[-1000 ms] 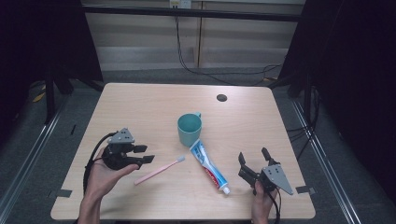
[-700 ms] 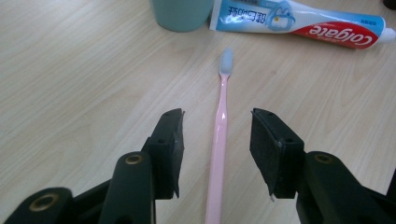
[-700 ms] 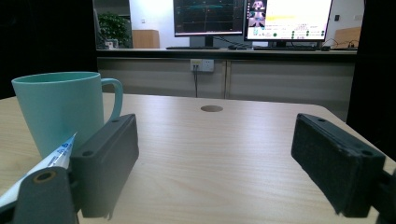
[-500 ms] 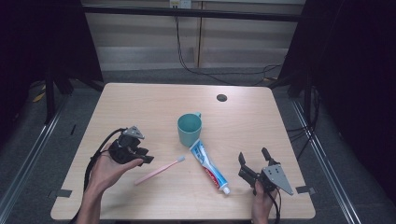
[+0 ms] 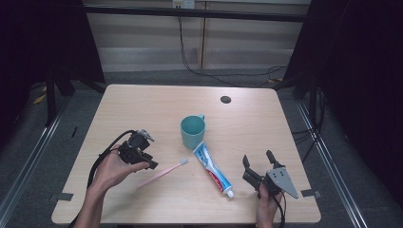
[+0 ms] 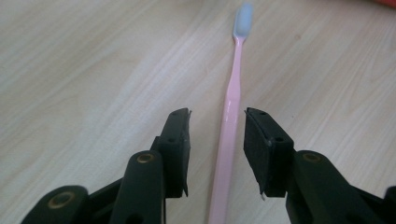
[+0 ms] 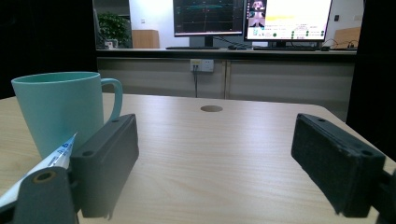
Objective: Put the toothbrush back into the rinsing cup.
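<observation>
A pink toothbrush (image 5: 164, 172) lies flat on the wooden table (image 5: 142, 109), its bristles pointing toward the teal cup (image 5: 193, 132). My left gripper (image 5: 150, 164) points down over its handle end. In the left gripper view the jaws (image 6: 217, 126) straddle the pink handle (image 6: 232, 93) with a gap on each side. They have just been closing, and neither pad touches the handle. A toothpaste tube (image 5: 213, 168) lies in front of the cup. My right gripper (image 5: 258, 157) rests open at the front right, aimed past the cup (image 7: 58, 109), with nothing between its jaws (image 7: 215, 154).
A dark round hole (image 5: 225, 99) sits in the tabletop at the back right. Black frame posts and cables stand around the table. Monitors (image 7: 252, 18) glow on a bench beyond the far edge. Bare wood lies between the tube and the right gripper.
My left gripper has moved right, toward the toothbrush, and its jaws stand narrower than before. The right gripper, cup and tube have stayed where they were.
</observation>
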### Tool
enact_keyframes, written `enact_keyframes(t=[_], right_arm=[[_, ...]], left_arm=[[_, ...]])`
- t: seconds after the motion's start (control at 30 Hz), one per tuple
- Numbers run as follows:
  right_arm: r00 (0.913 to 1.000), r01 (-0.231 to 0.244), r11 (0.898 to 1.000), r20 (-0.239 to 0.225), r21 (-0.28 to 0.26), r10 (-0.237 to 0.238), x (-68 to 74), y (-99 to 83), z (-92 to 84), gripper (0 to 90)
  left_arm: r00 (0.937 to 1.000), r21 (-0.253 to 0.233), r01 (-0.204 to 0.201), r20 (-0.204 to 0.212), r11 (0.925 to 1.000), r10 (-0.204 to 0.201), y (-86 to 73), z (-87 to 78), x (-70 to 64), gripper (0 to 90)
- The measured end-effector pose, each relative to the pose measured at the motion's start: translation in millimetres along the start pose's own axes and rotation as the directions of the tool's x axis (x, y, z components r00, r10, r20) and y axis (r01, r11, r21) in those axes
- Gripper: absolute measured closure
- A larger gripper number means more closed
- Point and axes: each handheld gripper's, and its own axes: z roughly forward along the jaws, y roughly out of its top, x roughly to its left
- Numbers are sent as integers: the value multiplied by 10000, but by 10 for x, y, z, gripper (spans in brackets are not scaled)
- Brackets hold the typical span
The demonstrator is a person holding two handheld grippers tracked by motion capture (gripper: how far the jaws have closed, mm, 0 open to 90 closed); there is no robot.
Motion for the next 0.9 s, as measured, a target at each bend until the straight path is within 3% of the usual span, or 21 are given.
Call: enact_keyframes(t=[0.1, 0.27, 0.4, 0.7, 0.8, 0.9], right_arm=[[10000, -10, 10000, 4, 2, 10, 0, 0, -1, 143], [10000, -11, 10000, 18, -25, 11, 0, -1, -3, 143], [10000, -9, 10000, 24, -37, 9, 1, -2, -3, 143], [10000, -5, 10000, 34, -46, 5, 1, -2, -6, 143], [10000, 3, 10000, 29, -50, -3, 0, -2, -6, 143], [10000, -2, 10000, 36, -63, 2, 1, -3, -6, 143]], left_arm=[[9994, 419, -317, -110, 9986, 322, 48, 31, -35, 634], [9973, 1015, -733, 57, 9921, 731, 92, 109, -57, 660], [9953, 1501, -966, 168, 9839, 952, 114, 196, -67, 669], [9937, 1751, -1095, 420, 9784, 1037, 138, 294, -69, 686], [9934, 1705, -1133, 382, 9788, 1084, 154, 324, -79, 688], [9958, 1668, -907, 304, 9818, 868, 158, 344, -85, 661]])
